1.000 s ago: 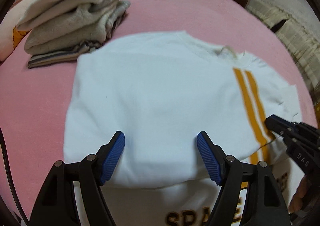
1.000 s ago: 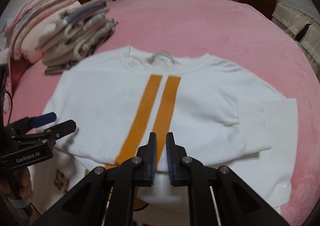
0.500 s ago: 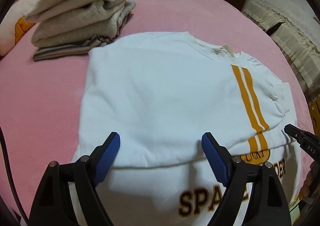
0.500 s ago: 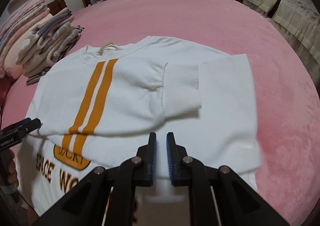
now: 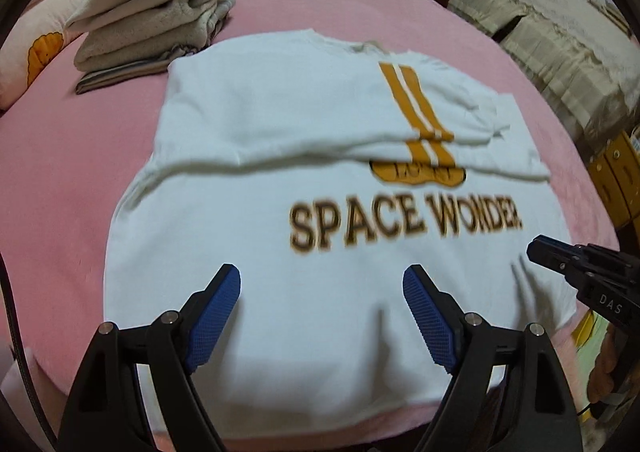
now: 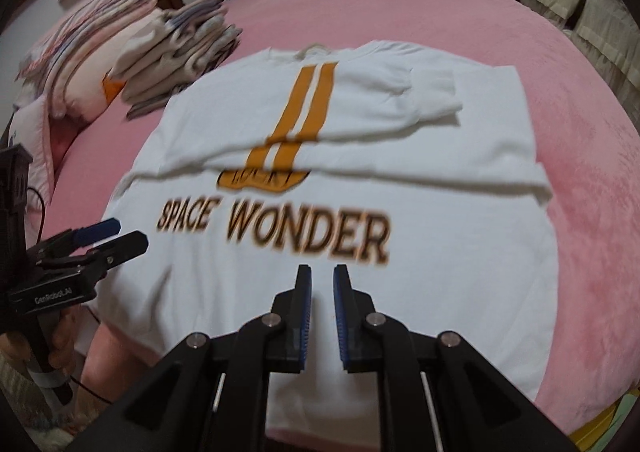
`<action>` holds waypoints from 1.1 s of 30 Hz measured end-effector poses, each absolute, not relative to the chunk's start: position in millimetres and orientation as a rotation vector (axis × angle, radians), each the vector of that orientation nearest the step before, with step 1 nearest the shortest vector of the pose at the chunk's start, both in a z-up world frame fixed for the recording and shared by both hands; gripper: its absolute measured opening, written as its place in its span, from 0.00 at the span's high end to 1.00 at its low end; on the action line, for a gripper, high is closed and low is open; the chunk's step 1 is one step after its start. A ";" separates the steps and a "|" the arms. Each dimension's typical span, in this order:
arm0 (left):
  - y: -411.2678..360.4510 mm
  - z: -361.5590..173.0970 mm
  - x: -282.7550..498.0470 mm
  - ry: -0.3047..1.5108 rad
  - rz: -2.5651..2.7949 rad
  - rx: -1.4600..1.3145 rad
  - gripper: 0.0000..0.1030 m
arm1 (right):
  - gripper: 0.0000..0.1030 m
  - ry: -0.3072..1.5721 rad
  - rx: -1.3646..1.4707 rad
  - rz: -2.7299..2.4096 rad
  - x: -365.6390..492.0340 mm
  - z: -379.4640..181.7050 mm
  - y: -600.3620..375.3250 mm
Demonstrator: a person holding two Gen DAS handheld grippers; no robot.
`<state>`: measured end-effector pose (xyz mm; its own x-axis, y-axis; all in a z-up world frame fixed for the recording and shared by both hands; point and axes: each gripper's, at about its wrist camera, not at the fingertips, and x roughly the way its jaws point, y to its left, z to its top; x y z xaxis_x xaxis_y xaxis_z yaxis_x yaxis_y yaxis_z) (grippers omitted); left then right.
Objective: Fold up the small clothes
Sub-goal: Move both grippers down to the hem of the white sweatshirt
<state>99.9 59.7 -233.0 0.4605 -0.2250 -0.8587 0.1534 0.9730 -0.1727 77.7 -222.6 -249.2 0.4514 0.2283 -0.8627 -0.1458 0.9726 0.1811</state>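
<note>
across the pink bed (image 5: 280, 0) my white shirt (image 5: 320, 220) lies flat by the near edge, sleeves folded over its chest. toward the far left corner sits a stack of folded clothes (image 5: 156, 28). my left tongs (image 5: 321, 312) are spread wide, my right tongs (image 6: 321, 316) nearly pressed together; both pinch nothing.

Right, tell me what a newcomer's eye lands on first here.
The white sweatshirt with orange stripes and brown SPACE WONDER lettering, sleeves folded across its top, lies mid-bed on the pink bedspread. A stack of folded beige clothes sits at far left, beside the sweatshirt's shoulder.
</note>
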 end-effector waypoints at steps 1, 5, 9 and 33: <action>61.5 -235.0 93.7 1.070 -0.232 -0.069 0.20 | 0.89 1.080 0.072 0.233 71.5 -251.5 -221.4; 71.3 -251.3 74.6 1.120 -0.186 -0.014 0.20 | 0.89 1.107 0.022 0.236 47.5 -264.6 -220.5; 90.9 -270.1 62.4 1.150 -0.097 0.029 0.19 | 0.89 1.135 0.020 0.179 34.4 -280.1 -236.0; 159.1 -247.7 23.6 0.994 -0.024 -0.097 0.19 | 0.89 1.073 0.187 0.061 -26.7 -266.1 -311.5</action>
<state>23.6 159.1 -247.7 0.5451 -0.0646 -0.8358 -0.0242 0.9954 -0.0928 -26.7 -311.5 -266.1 0.4771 0.1401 -0.8676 0.0414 0.9825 0.1815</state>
